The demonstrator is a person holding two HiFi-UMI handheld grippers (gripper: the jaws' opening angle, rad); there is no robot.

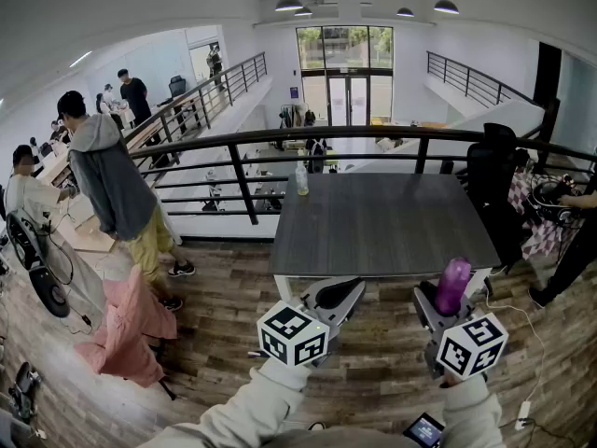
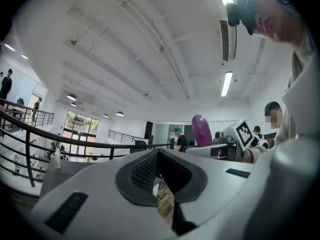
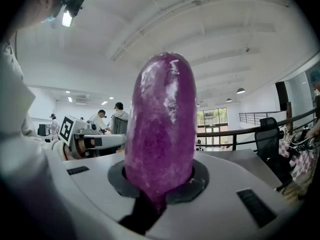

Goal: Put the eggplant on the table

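Note:
A purple eggplant (image 1: 454, 285) stands upright in my right gripper (image 1: 438, 304), just short of the near edge of the dark grey table (image 1: 373, 227). In the right gripper view the eggplant (image 3: 161, 124) fills the middle, its lower end clamped between the pads of the right gripper (image 3: 160, 186), which is shut on it. My left gripper (image 1: 347, 289) is level beside it, to the left, also in front of the table edge. Its pads meet at the tips with nothing between them in the left gripper view (image 2: 158, 156), where the eggplant (image 2: 202, 130) shows to the right.
A clear bottle (image 1: 301, 179) stands at the table's far left corner, in front of a black railing (image 1: 242, 171). A black office chair (image 1: 492, 171) is at the table's right, with a person's arm (image 1: 578, 250) beyond it. People (image 1: 112, 180) stand at left near a pink cloth (image 1: 131, 325).

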